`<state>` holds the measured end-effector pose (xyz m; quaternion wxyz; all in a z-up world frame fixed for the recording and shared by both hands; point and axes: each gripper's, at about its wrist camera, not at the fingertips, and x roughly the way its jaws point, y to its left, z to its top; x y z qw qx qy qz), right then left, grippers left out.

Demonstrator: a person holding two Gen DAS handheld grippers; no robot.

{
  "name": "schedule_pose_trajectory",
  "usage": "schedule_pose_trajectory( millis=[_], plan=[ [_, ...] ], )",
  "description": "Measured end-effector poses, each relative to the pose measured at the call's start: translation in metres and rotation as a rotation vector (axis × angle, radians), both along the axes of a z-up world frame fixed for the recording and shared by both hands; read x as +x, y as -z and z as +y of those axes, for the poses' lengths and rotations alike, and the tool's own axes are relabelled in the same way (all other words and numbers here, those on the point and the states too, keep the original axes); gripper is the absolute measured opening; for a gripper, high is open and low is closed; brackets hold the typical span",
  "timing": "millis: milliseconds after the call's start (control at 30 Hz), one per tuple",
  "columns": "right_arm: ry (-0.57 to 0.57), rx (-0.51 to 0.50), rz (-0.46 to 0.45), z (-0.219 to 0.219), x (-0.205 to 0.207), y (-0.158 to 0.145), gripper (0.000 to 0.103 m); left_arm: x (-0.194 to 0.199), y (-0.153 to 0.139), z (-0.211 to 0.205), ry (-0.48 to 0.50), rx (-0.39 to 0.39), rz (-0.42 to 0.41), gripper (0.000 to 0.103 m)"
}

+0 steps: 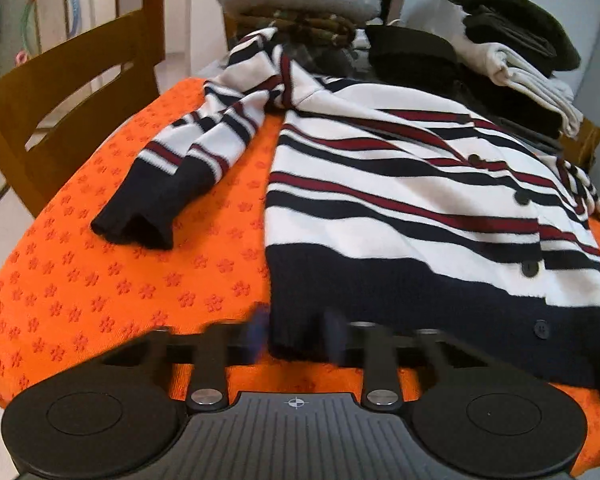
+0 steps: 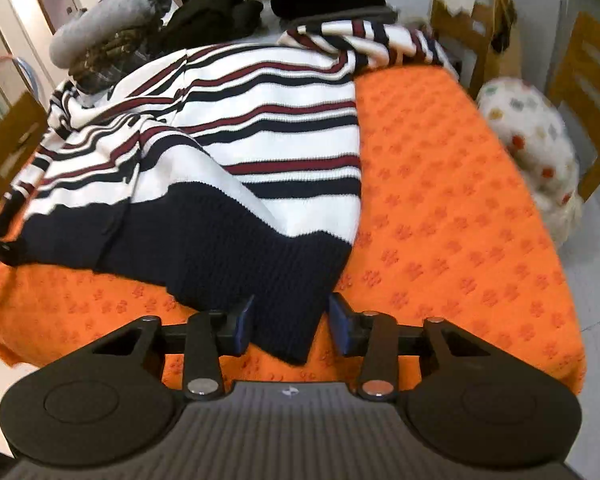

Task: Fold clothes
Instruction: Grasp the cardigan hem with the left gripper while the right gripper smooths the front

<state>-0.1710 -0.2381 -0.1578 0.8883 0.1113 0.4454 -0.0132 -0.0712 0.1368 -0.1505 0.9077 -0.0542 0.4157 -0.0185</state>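
A white cardigan with navy and red stripes point(image 1: 400, 184) lies spread on the orange cloth point(image 1: 120, 280), navy hem nearest me, buttons down its right side. Its left sleeve point(image 1: 180, 168) lies out to the left. My left gripper point(image 1: 298, 336) is open, blurred, with the hem's left corner between its fingers. In the right wrist view the cardigan point(image 2: 240, 140) shows again. My right gripper point(image 2: 290, 320) is open, with the hem's right corner point(image 2: 284, 320) lying between its blue pads point(image 2: 342, 320).
Folded clothes are stacked at the table's far end: grey and camouflage items point(image 1: 300, 4), dark and cream ones point(image 1: 512, 52). A wooden chair point(image 1: 60, 100) stands at the left. A spotted cushion point(image 2: 536, 148) and another chair point(image 2: 592, 92) are at the right.
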Motion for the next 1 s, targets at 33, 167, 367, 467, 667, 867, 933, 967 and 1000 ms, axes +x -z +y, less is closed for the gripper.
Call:
schedule_pose_trajectory(
  millis=[33, 167, 367, 467, 667, 867, 933, 967, 1000],
  plan=[
    [-0.005, -0.013, -0.004, 0.001, 0.0, -0.001, 0.01, -0.001, -0.002, 0.0, -0.003, -0.002, -0.013, 0.008],
    [0.013, 0.011, -0.05, -0.008, -0.002, -0.014, 0.006, -0.011, -0.026, 0.006, -0.041, -0.021, -0.09, 0.007],
    [0.02, 0.041, -0.152, -0.022, -0.014, -0.066, 0.006, -0.046, -0.086, 0.021, -0.04, -0.037, -0.209, 0.007],
    [0.003, 0.053, -0.189, -0.024, -0.023, -0.093, 0.006, -0.066, -0.107, 0.027, -0.025, -0.044, -0.233, 0.007],
    [0.0, 0.065, -0.207, -0.025, -0.054, -0.125, 0.006, -0.111, -0.125, 0.036, 0.016, -0.031, -0.217, 0.007],
    [0.0, 0.052, -0.093, -0.019, -0.08, -0.098, 0.006, -0.143, -0.096, 0.034, 0.058, 0.012, -0.097, 0.007],
    [-0.008, 0.041, -0.051, -0.016, -0.085, -0.086, 0.007, -0.146, -0.082, 0.032, 0.06, 0.05, -0.053, 0.008],
    [-0.016, 0.036, -0.029, -0.014, -0.084, -0.079, 0.007, -0.147, -0.076, 0.031, 0.051, 0.071, -0.04, 0.009],
    [-0.024, 0.03, -0.007, -0.012, -0.083, -0.073, 0.009, -0.147, -0.075, 0.033, 0.03, 0.078, -0.041, 0.009]
  ],
)
